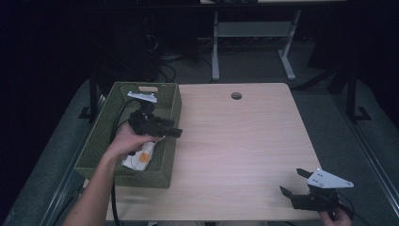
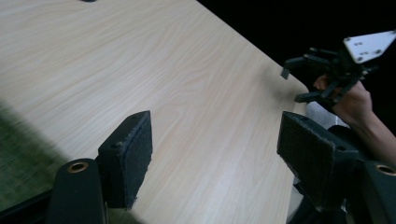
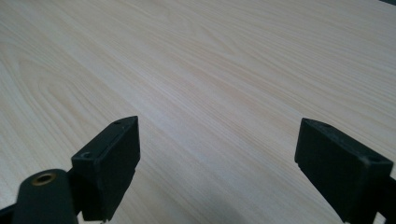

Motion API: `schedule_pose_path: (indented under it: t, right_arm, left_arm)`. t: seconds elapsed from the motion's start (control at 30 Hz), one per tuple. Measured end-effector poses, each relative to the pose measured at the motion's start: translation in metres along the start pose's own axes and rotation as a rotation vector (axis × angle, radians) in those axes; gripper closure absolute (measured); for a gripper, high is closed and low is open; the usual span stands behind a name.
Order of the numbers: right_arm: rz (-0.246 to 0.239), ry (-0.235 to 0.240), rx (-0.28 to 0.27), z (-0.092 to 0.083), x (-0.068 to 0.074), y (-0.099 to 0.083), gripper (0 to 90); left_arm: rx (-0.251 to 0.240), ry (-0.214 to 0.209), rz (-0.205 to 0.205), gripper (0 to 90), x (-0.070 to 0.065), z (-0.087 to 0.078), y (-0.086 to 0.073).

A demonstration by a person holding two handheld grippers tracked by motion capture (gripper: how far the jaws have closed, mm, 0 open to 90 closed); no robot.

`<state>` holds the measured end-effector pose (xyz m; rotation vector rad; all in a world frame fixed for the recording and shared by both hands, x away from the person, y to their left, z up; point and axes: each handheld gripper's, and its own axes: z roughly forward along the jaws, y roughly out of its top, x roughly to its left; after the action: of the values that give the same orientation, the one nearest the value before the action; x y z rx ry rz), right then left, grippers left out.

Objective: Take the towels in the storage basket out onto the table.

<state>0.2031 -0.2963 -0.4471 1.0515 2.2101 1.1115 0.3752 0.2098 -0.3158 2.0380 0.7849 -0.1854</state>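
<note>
A pale wood-grain desk (image 1: 235,150) is stretching out under and ahead of both sets of fingers, its bare top spreading between the left fingers (image 1: 171,132) and the right fingers (image 1: 287,192). A small round dark hole (image 1: 236,95) is sitting in the top near the far edge, well beyond the left fingers and farther still from the right ones. Past that edge, a white frame (image 1: 215,47) is standing on the grey floor (image 1: 324,122), with dark cables (image 1: 164,66) trailing beside it. A black stand (image 1: 350,94) is rising well beyond the right fingers.
</note>
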Motion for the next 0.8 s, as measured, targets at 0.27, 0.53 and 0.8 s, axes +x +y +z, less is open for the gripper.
schedule_pose_path:
  t: [0.27, 0.53, 0.8]
  right_arm:
    - [0.0, -0.004, 0.001, -0.001, -0.001, 0.0, 13.8]
    - [-0.01, 0.003, 0.001, 0.0, 0.0, 0.0, 13.9]
    - [-0.01, 0.005, 0.0, -0.001, -0.003, -0.001, 13.9]
  left_arm:
    - [-0.032, 0.056, -0.045, 28.5, 0.019, -0.022, -0.015]
    - [-0.037, 0.117, -0.099, 28.6, 0.036, -0.036, -0.029]
    - [0.006, 0.171, -0.12, 27.6, 0.047, -0.041, -0.037]
